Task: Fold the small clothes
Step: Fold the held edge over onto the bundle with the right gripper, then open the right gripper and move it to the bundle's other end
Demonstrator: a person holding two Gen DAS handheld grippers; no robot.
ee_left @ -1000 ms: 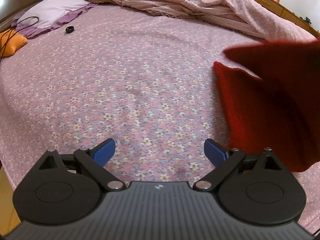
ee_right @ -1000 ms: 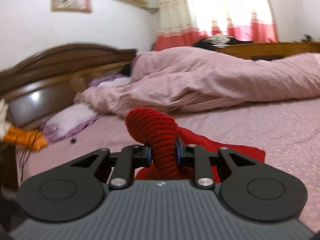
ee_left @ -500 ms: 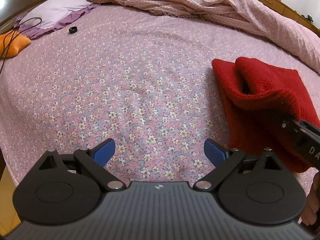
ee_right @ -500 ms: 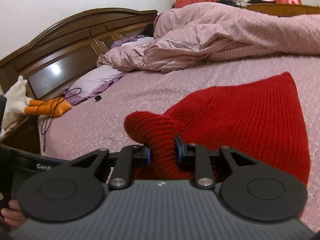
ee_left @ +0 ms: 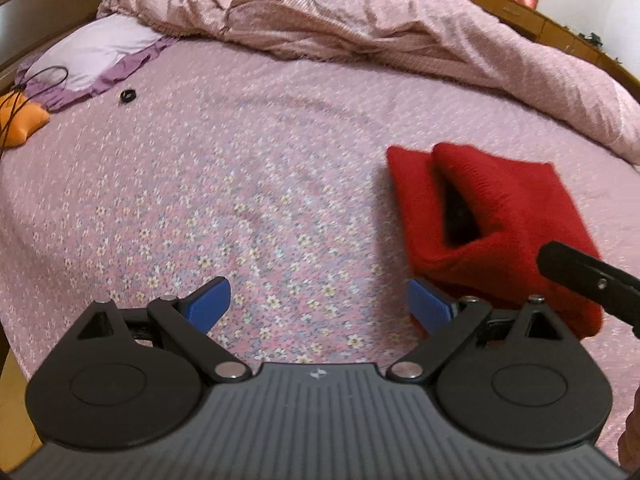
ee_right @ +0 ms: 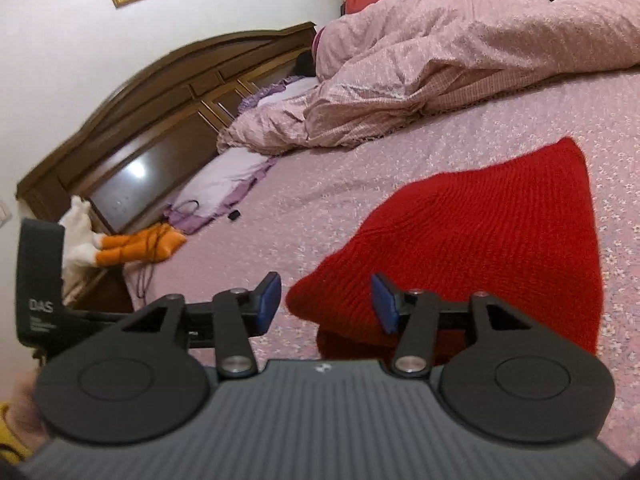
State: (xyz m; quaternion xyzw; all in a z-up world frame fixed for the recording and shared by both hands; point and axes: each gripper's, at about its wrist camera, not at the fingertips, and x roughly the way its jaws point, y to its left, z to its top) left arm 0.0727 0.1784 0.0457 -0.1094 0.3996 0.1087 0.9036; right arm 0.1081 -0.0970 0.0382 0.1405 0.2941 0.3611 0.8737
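My right gripper (ee_right: 326, 298) is opening, its blue pads clear of the folded red knitted garment (ee_right: 480, 236) lying on the flowered pink bedspread (ee_left: 240, 184), corner between them. My left gripper (ee_left: 320, 304), spread and empty, has it to its right

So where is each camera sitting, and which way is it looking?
Left wrist: on the left gripper, looking down across the flowery bedsheet toward the quilt; its blue fingers stand wide apart, the right gripper's edge pokes in.
Right wrist: on the right gripper, facing the headboard; its jaws are opening, free of the cloth.
Both see the red knit garment, pillow and quilt.
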